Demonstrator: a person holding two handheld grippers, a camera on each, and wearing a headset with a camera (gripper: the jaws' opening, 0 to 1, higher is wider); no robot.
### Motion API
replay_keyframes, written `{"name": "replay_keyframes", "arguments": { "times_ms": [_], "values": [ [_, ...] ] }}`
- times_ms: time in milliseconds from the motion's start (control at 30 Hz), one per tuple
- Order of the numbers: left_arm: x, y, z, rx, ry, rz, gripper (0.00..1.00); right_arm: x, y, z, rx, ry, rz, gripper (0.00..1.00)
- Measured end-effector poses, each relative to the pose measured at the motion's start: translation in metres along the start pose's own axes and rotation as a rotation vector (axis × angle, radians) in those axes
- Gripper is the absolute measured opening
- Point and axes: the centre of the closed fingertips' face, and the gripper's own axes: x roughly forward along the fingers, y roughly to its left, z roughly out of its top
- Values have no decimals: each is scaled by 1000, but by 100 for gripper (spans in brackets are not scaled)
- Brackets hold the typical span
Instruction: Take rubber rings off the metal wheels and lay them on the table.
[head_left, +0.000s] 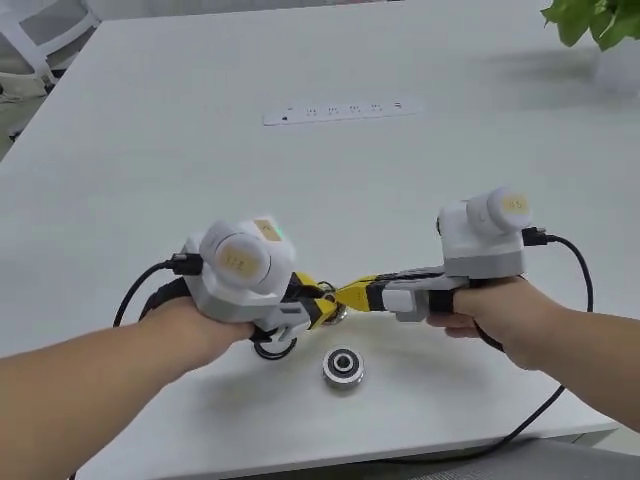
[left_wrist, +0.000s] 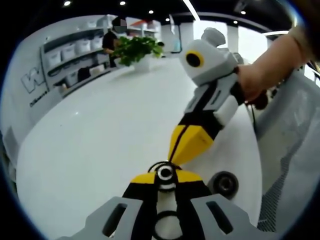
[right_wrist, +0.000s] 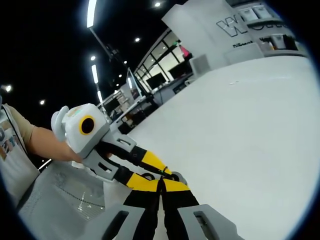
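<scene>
Left gripper (head_left: 321, 304) clamps small dark-rimmed metal wheel (left_wrist: 165, 173), axle along its jaws; right gripper (head_left: 352, 293) has jaws together at the rim. Head view: 2nd wheel (head_left: 343, 367) lies flat, axle up.

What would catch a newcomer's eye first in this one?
Two yellow-tipped tools meet tip to tip at the near edge of the white table. The left tool clamps a metal wheel, and the right tool, closed, touches it. A second wheel lies loose beside them.
</scene>
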Motion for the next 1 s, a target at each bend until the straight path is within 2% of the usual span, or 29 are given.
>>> {"name": "replay_keyframes", "arguments": {
  "times_ms": [33, 133, 233, 333, 400, 533, 733, 1000],
  "values": [
    [0, 0, 0, 10, -3, 0, 13, 0, -1, 0, 1, 1, -2, 0],
    [0, 1, 0, -12, -7, -4, 13, -1, -4, -2, -9, 14, -19, 0],
    [0, 1, 0, -3, -1, -9, 13, -2, -7, -2, -15, 17, -26, 0],
    [-1, 1, 0, -28, 3, -11, 14, -2, -9, -1, -18, 13, -33, 0],
    [-1, 1, 0, -23, 1, -13, 14, -2, -11, -1, -14, 13, -36, 0],
    [-3, -1, -1, -18, -2, -27, 17, -1, -8, -1, -11, 10, -36, 0],
    [-6, -4, 2, -4, -16, -36, 20, 0, -10, 0, -5, 9, -39, 0],
    [-20, -6, 7, -3, -53, -45, 22, -2, -8, 7, 7, -15, -31, 0]
  ]
}}
